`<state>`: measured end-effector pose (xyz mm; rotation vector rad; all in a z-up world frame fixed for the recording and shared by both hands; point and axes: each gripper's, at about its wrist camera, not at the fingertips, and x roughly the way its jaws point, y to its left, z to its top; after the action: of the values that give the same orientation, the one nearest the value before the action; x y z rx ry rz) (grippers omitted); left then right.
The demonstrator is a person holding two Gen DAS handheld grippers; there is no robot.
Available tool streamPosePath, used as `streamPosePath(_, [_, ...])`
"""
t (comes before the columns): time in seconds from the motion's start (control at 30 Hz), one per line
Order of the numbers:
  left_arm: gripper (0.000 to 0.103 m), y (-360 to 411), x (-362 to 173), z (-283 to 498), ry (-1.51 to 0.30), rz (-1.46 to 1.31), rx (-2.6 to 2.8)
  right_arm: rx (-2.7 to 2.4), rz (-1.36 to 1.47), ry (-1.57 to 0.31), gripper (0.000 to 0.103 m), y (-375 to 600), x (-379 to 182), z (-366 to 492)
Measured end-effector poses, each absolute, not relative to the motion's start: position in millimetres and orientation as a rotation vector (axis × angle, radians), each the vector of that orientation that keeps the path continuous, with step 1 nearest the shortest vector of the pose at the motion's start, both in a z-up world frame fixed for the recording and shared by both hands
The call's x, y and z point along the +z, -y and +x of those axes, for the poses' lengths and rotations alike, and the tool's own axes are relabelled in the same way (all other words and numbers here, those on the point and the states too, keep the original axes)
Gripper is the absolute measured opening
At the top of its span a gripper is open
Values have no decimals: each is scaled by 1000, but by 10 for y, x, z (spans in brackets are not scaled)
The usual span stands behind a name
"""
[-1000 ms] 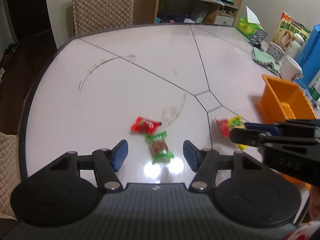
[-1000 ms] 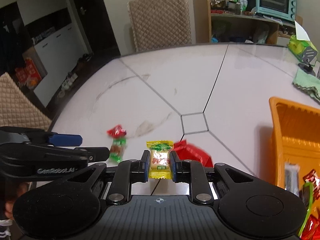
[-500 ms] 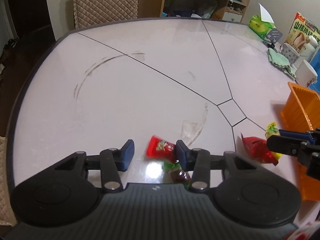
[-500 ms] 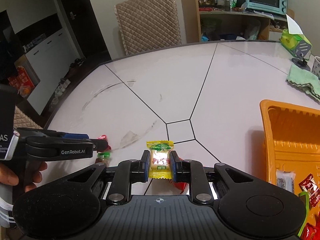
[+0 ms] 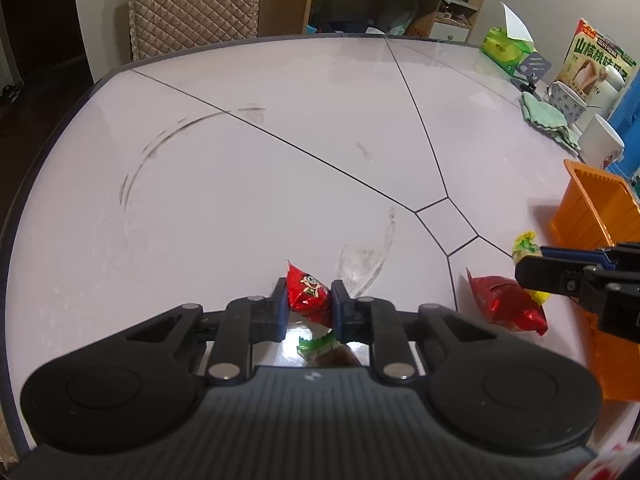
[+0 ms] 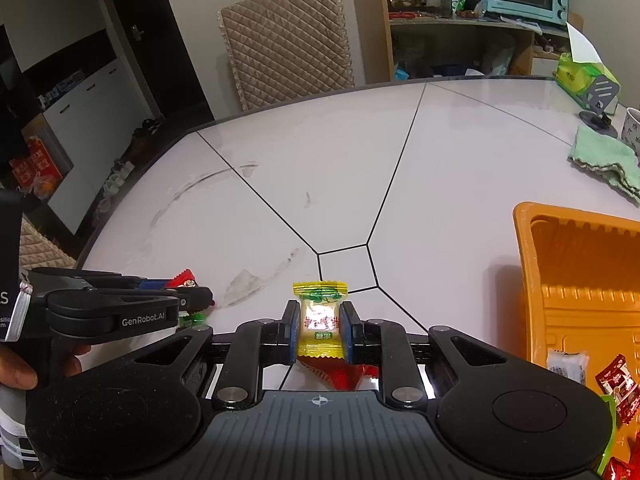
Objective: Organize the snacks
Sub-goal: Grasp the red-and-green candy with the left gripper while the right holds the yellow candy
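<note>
In your left wrist view, your left gripper [image 5: 308,304] has just been closing and is now pinching a red cartoon-printed snack packet [image 5: 309,293] just above the table [image 5: 240,184]. In your right wrist view, your right gripper [image 6: 319,332] is clamping a yellow candy [image 6: 320,322], its red lettering unreadable; "GenRobot.AI" is showing on the other gripper; the orange tray [image 6: 560,280] is holding red packets, possibly more.

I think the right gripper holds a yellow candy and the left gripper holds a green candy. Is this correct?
Not quite. The left gripper holds a red candy, as the left wrist view shows; its jaws have just been closing on it. The green candy lies on the table below. The right gripper does hold the yellow candy.
</note>
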<state>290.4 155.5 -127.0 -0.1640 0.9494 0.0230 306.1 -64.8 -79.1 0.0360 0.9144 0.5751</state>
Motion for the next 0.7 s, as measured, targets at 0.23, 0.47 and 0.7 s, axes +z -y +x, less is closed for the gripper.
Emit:
streamPosePath(0.23, [18,-1558,-1179,2908,-921,-164,32,573,42,-915,21,660,-798,3087])
streamPosePath(0.47, [18,-1588,-1001,2837,-885,-180,38,590,51,-898,21,654,-752,3068])
streamPosePath(0.7, [18,-1547,-825,2640,-868,-199,36,609,65,-881,21,683,-651,2998])
